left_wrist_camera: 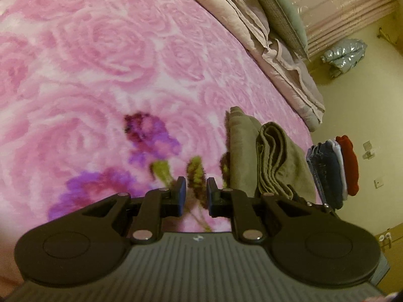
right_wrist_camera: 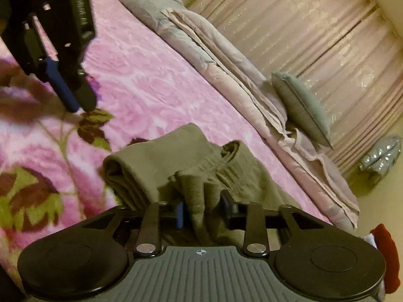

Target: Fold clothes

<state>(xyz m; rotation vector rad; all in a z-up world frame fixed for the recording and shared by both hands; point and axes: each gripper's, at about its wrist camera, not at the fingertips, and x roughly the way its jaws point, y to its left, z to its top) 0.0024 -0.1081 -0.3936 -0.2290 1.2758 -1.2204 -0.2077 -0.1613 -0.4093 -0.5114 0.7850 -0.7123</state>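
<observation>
A folded olive-green garment (right_wrist_camera: pixel 156 161) lies on the pink rose-patterned bed (right_wrist_camera: pixel 141 75). My right gripper (right_wrist_camera: pixel 204 209) is shut on a bunched edge of it near the waistband. The same garment shows at the right in the left wrist view (left_wrist_camera: pixel 274 158). My left gripper (left_wrist_camera: pixel 196 196) is open and empty, held just above the bedspread to the left of the garment. It also shows at the upper left in the right wrist view (right_wrist_camera: pixel 73 100).
A folded pale quilt (left_wrist_camera: pixel 252 37) and a grey-green pillow (left_wrist_camera: pixel 282 17) lie along the bed's far edge. A stack of folded clothes, blue, white and red (left_wrist_camera: pixel 332 171), stands past the bed's right side. A silver bag (left_wrist_camera: pixel 345 55) lies on the floor by the curtains.
</observation>
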